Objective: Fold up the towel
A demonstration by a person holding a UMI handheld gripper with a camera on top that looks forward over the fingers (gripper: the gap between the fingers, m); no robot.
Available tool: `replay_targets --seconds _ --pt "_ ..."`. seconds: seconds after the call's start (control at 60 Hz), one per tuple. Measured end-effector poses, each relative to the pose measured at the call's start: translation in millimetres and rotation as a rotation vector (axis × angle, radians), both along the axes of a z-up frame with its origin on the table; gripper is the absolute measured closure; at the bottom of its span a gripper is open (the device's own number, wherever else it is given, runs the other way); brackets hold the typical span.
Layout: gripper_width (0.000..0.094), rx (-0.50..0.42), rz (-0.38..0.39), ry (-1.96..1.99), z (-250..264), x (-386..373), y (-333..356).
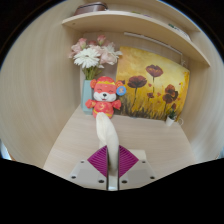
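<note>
My gripper is shut on a cream towel. The towel shows as a narrow folded strip that rises from between the two magenta pads and runs forward over the pale table. The fingers press on it from both sides with no gap visible. The rest of the towel is hidden below the fingers.
A stuffed toy in red and orange stands just beyond the towel's far end. Behind it are a vase of flowers and a painting of poppies leaning on the wall. A wooden shelf hangs above.
</note>
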State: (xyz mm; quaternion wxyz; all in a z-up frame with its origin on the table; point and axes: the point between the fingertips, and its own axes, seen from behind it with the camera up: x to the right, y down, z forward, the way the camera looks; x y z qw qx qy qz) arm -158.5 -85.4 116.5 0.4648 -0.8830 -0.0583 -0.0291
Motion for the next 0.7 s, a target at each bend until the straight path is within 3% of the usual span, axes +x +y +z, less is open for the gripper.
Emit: replay_targets --seconds 0.067,0.183,0.233,0.35,0.45,0.7 --pt "0.0751 -0.023 -0.029 -0.015 -8.6 43.4 -1.6" --pt "0.0415 -0.106 -0.048 0.018 -56.3 99.1 -11.3" --pt "0.0338 -0.131 -0.044 0.046 -74.4 112.6 -15.2" --pt "0.0301 -0.179 -0.009 0.057 -100.8 127.0 -25.3" --pt "0.0255 -0.171 0.016 0.058 -89.2 129.0 -26.6" --pt "0.0187 -0.071 0.019 0.023 14.9 132.0 -37.7"
